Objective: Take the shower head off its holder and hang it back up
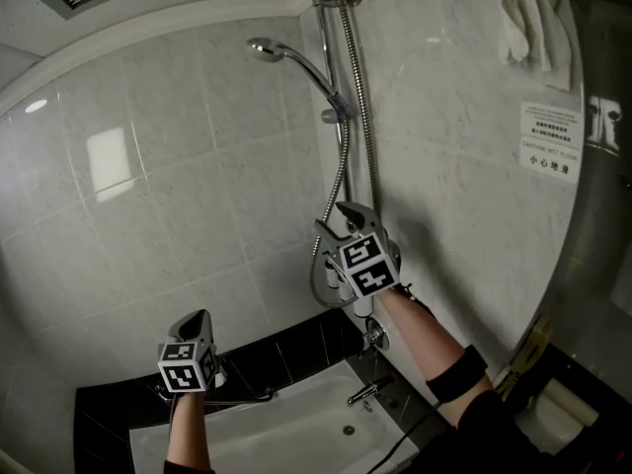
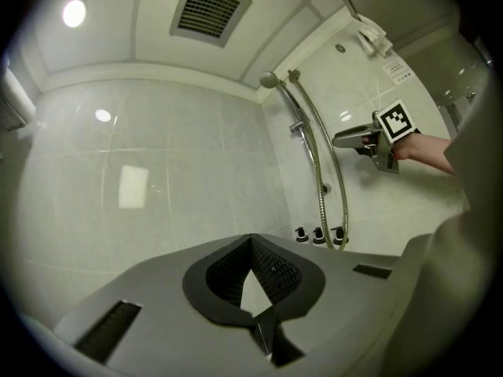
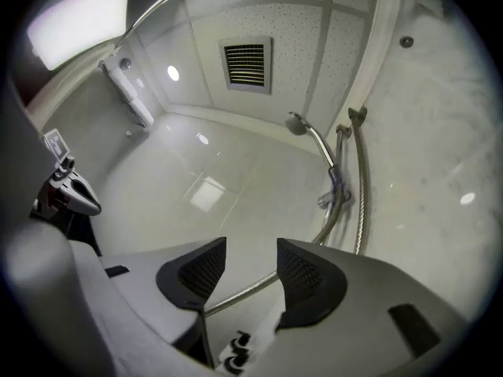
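Tiled shower wall [image 1: 148, 196]; shower head [image 1: 265, 49] still sits in its holder [image 1: 336, 113].
Your right hand-held gripper [image 1: 346, 213] is released and empty, your left hand-held gripper [image 1: 197, 320] clenched on nothing; next, reach up and grasp it.

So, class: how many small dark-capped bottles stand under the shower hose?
3, side by side at the wall's foot: left bottle, middle bottle, right bottle at the hose. Others may be hidden.

A black ledge [image 1: 286, 355] is running along the far wall [image 1: 148, 215] behind the white tub [image 1: 247, 440]; three small bottles [image 2: 318, 235] are apparently standing at its right end.
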The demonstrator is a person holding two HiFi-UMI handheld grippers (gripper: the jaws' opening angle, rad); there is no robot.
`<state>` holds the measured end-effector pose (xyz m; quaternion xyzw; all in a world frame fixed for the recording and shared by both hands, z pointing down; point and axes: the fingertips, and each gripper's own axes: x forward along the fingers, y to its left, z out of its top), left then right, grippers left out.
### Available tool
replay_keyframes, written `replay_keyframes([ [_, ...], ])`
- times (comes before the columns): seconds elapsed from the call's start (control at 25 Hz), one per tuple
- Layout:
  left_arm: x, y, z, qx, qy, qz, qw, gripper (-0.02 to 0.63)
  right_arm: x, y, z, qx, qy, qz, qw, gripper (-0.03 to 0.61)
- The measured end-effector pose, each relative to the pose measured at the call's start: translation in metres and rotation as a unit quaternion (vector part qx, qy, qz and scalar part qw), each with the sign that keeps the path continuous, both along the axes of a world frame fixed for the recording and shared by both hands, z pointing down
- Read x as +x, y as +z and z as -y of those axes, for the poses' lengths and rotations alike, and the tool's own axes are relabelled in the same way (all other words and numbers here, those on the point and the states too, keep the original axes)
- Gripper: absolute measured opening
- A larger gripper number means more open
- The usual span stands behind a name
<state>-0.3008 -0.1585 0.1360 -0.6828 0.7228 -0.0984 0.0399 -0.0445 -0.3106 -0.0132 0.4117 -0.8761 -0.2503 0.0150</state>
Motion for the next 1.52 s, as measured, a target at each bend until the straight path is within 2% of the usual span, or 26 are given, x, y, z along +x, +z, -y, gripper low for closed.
replay_keyframes([
  [0.2,0.018,-0.040,0.036,0.015,0.023,0.007,0.9996,0.000,0.012,-0.099,0.033,0.086,0.067,-0.007,0.994,0.267],
  [0.28,0.021,-0.050,0.050,0.018,0.030,0.007,0.9994,0.000,0.014,-0.134,0.045,0.107,0.088,-0.007,0.990,0.334],
  [0.56,0.038,-0.086,0.089,0.029,0.044,0.020,0.9984,0.000,0.012,-0.230,0.083,0.183,0.158,-0.017,0.970,0.334],
  [0.64,0.042,-0.093,0.094,0.034,0.046,0.025,0.9981,0.000,0.010,-0.248,0.089,0.204,0.178,-0.023,0.962,0.293],
  [0.76,0.040,-0.098,0.095,0.041,0.043,0.030,0.9978,0.000,0.000,-0.261,0.100,0.226,0.193,-0.043,0.954,0.293],
  [1.08,0.014,-0.085,0.090,0.044,0.012,0.021,0.9988,0.000,-0.013,-0.269,0.138,0.214,0.205,-0.074,0.952,0.290],
  [1.12,0.011,-0.083,0.089,0.044,0.007,0.021,0.9988,0.000,-0.012,-0.269,0.142,0.212,0.207,-0.075,0.952,0.270],
  [1.16,0.007,-0.081,0.088,0.044,0.002,0.020,0.9988,0.000,-0.012,-0.270,0.144,0.212,0.207,-0.075,0.952,0.195],
  [1.2,0.002,-0.080,0.087,0.044,-0.002,0.019,0.9988,0.000,-0.011,-0.271,0.144,0.214,0.206,-0.071,0.952,0.167],
  [1.52,-0.023,-0.063,0.076,0.027,-0.030,0.020,0.9990,0.000,-0.014,-0.275,0.142,0.196,0.187,-0.027,0.962,0.155],
])
